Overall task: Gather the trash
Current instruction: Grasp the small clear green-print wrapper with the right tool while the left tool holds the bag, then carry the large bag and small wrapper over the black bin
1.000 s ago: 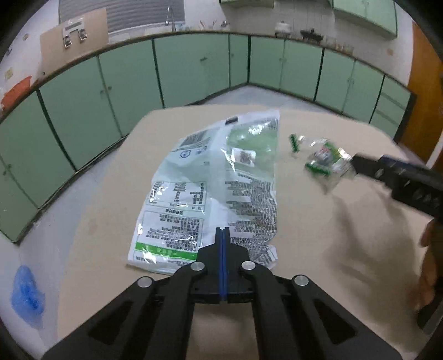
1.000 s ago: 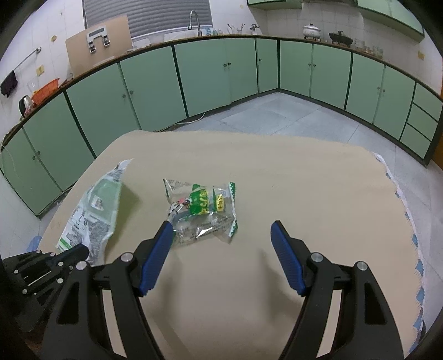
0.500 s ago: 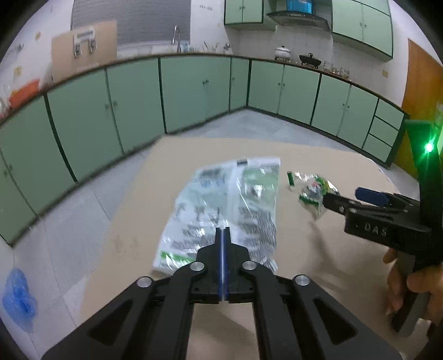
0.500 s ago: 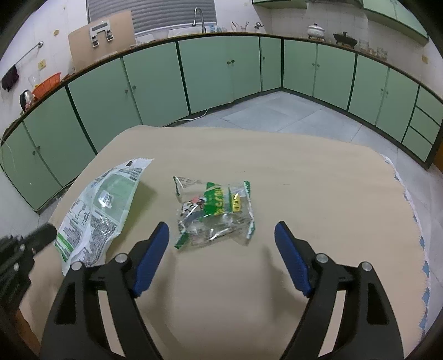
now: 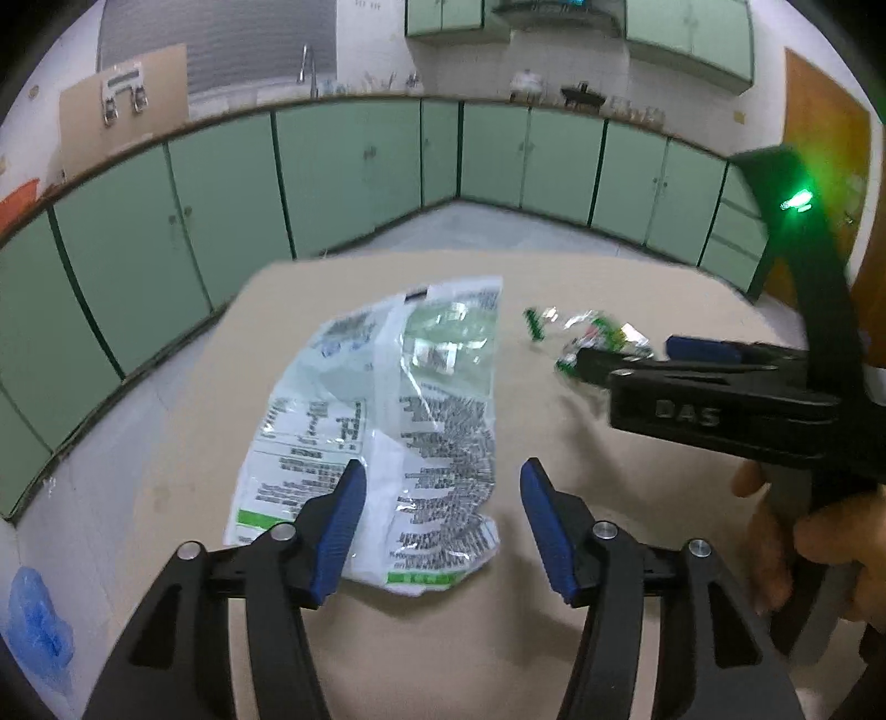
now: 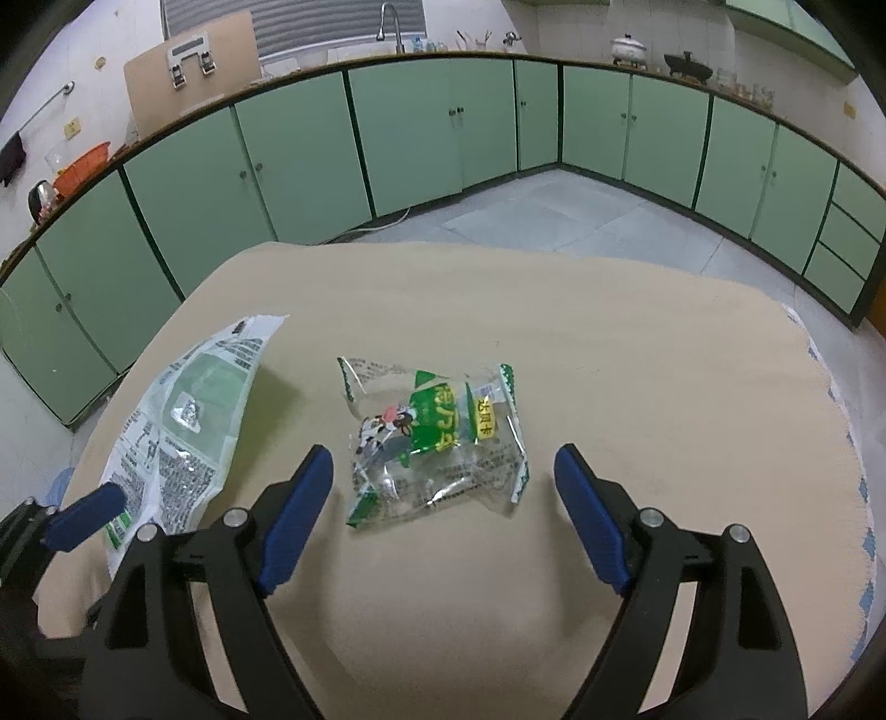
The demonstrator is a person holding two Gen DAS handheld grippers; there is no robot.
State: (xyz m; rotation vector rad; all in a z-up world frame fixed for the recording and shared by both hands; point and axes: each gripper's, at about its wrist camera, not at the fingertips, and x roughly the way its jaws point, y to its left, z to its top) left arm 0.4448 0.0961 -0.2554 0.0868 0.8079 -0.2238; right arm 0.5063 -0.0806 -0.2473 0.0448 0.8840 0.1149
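- Two grippers sit nearest to you, both angled down at the beige table (image 6: 637,354).
- Left gripper (image 5: 440,498): its jaws have just been opening and now stand roughly half apart, holding nothing. The near end of the large white-and-green printed bag (image 5: 382,437) lies flat on the table between and just beyond its blue pads (image 5: 338,531) — under them, not pressed by them.
- Right gripper (image 6: 443,487): its jaws have just been opening a little further and stand wide, empty. The small clear snack wrapper (image 6: 437,437) with green and yellow print lies crumpled on the table between and just ahead of its fingers, with a gap on each side.
- Your right hand (image 5: 803,543) shows at the edge of the left view, wrapped round the right gripper's black handle; a green light glows on that tool.
- One bag and one wrapper lie near each other, apart — the bag towards the table's left edge, the wrapper nearer the middle.
- One blue crumpled thing (image 5: 39,626) lies on the grey floor beyond the table's left edge; what it is, you cannot tell.
- Farthest: a run of green cabinets (image 6: 421,122) under a worktop with a tap (image 6: 390,22) and pots.
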